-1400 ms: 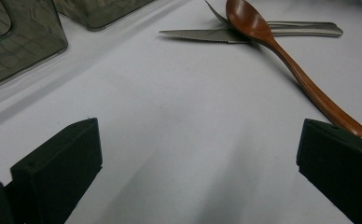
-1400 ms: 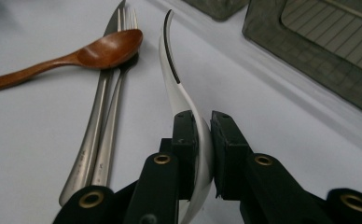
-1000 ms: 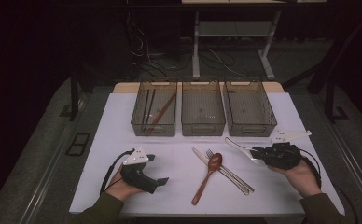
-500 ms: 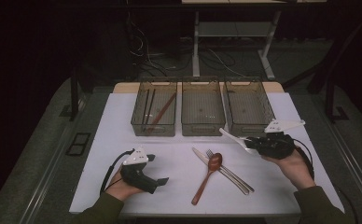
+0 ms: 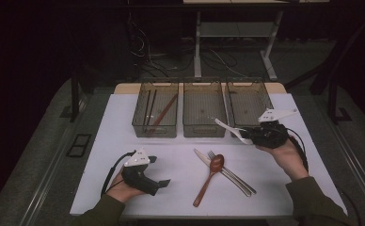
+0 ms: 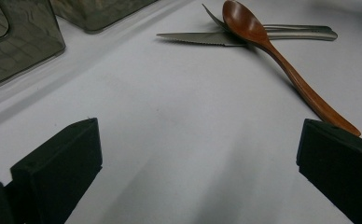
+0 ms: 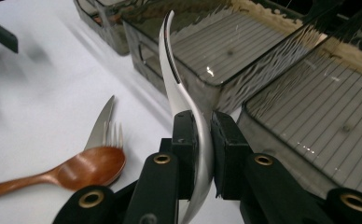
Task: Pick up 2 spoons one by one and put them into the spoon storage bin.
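Right tongs: clamped on white spoon, held above worktop.
Left tongs: apart, nothing between.

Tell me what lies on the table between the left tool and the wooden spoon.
Nothing: in the left gripper view, bare white table runs from the open left tool to the wooden spoon, which lies across a knife and fork.
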The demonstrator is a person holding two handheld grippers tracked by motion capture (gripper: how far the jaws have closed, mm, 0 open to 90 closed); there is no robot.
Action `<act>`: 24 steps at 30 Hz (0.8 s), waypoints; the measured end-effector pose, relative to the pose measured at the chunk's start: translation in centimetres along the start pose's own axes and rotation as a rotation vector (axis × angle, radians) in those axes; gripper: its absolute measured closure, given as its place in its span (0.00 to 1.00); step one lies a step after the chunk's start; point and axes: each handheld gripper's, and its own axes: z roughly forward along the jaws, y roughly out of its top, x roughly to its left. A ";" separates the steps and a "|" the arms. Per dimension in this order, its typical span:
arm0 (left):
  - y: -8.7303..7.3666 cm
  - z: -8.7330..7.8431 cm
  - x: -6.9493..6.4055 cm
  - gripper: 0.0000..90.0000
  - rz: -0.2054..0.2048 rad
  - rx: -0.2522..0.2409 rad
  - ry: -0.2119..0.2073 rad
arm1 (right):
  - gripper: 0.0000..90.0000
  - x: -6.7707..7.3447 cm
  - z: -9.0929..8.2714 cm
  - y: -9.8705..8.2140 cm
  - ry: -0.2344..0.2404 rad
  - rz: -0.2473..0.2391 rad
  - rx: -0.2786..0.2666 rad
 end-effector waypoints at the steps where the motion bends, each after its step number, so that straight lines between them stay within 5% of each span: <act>1: 0.0 0.0 0.0 0.00 0.000 0.000 0.000 | 0.89 -0.1 0.1 0.2 0.000 -0.002 -0.006; 17: 0.0 0.0 0.0 0.00 0.006 0.002 0.003 | 0.89 -0.7 2.3 4.3 -0.015 -0.040 -0.042; 24: 0.0 -0.1 0.0 0.00 0.004 -0.001 0.006 | 0.89 -1.5 4.2 6.0 -0.006 -0.018 -0.042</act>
